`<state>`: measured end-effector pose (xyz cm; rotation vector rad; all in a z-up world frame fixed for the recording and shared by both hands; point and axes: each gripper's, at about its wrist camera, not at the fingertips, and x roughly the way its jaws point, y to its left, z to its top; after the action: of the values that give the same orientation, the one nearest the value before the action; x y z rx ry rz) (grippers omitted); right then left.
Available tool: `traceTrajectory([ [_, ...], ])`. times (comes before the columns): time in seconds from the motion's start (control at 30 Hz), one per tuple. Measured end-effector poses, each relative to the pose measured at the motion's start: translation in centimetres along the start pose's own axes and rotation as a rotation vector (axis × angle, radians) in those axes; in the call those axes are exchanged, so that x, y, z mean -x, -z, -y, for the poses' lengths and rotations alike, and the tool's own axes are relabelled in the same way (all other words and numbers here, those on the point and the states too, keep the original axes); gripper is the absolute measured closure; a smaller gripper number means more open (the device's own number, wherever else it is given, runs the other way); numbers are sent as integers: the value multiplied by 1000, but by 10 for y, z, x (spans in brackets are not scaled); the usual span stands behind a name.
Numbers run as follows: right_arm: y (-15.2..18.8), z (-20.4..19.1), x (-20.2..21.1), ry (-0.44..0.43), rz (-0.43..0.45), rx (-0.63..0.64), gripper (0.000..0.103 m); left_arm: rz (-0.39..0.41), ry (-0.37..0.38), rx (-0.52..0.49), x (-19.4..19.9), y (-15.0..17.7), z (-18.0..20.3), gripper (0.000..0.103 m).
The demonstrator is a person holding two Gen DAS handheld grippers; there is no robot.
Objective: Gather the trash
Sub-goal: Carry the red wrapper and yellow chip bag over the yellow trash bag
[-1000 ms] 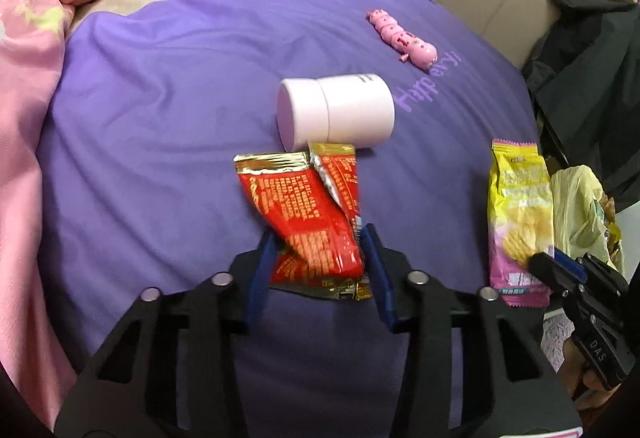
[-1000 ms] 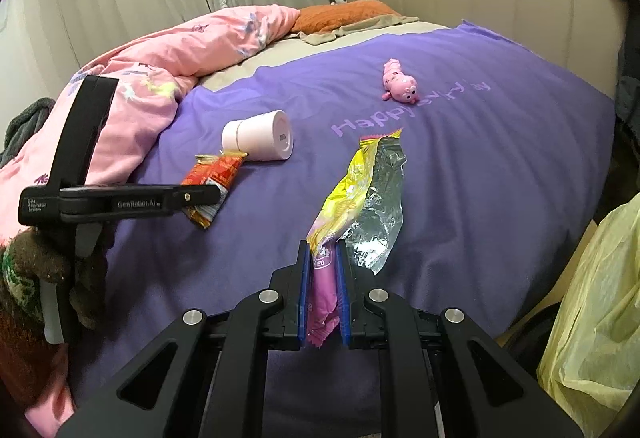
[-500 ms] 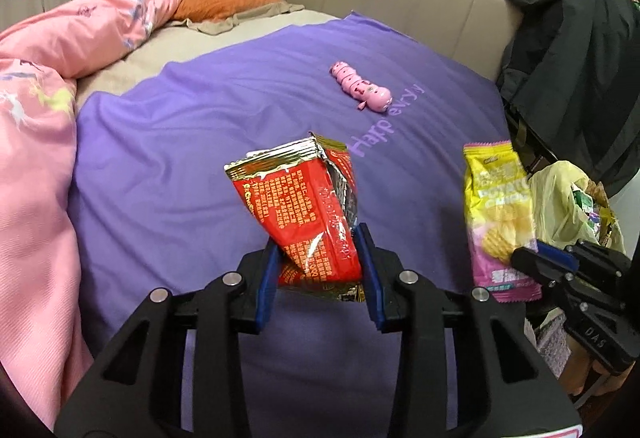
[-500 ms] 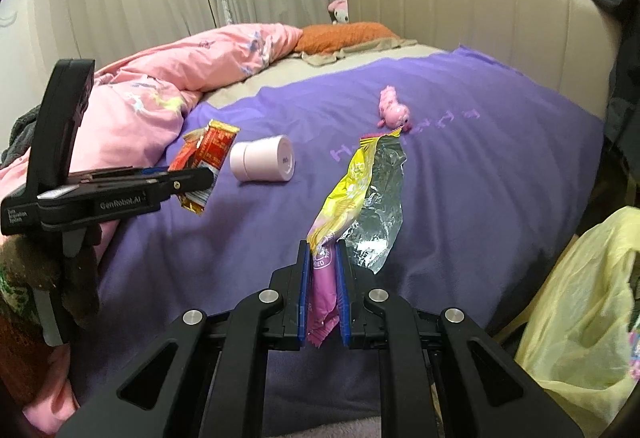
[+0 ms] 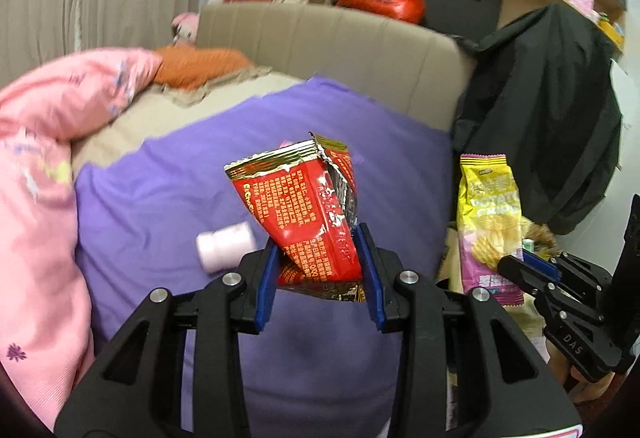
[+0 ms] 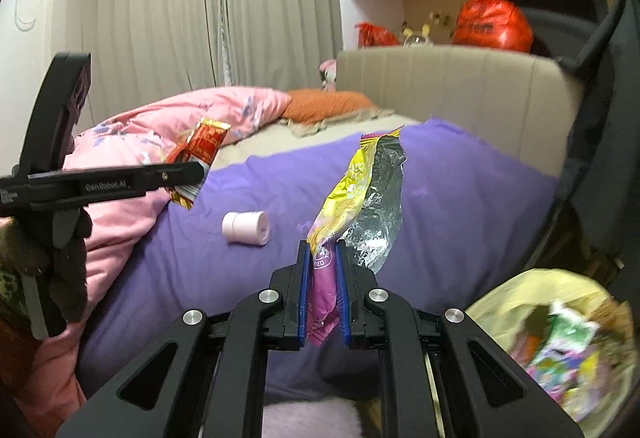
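From my left wrist, my left gripper [image 5: 320,274] clamps a red snack wrapper [image 5: 308,210] held clear above the purple bedspread [image 5: 168,190]; a pink cup [image 5: 226,245] lies at nine o'clock of it. From my right wrist, my right gripper [image 6: 323,288] pinches a yellow chip bag [image 6: 360,190], with a yellow trash bag [image 6: 560,338] at four o'clock.

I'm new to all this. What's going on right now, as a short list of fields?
Place: bed with purple blanket
Left gripper: jaws clamped on red snack wrapper
Right gripper: jaws clamped on yellow chip bag
Left on blanket: pink bottle, lying on its side
Trash goes: yellow plastic bag, lower right of the right view
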<state>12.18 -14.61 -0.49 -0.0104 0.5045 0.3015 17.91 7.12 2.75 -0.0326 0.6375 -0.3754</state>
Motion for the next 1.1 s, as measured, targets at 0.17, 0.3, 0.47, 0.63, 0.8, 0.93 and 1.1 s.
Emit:
traceTrajectory([
  [0.17, -1, 29, 44, 49, 58, 17, 90, 48, 9, -106, 17, -10, 59, 68],
  [0.3, 5, 61, 83, 96, 110, -1, 90, 58, 35, -192, 18, -10, 111, 67],
  [0.47, 19, 98, 118, 157, 124, -23, 90, 58, 120, -261, 14, -9, 175, 67],
  [0.63, 37, 133, 151, 224, 123, -49, 90, 26, 190, -303, -4, 0, 227, 67],
  [0.8, 55, 156, 172, 260, 118, -68, 90, -23, 242, -325, -26, 15, 267, 67],
  [0.93, 68, 174, 176, 267, 104, -101, 90, -59, 257, -336, -42, 23, 285, 67],
  [1.1, 86, 207, 170, 271, 56, -174, 90, -126, 279, -336, -67, 37, 296, 67],
])
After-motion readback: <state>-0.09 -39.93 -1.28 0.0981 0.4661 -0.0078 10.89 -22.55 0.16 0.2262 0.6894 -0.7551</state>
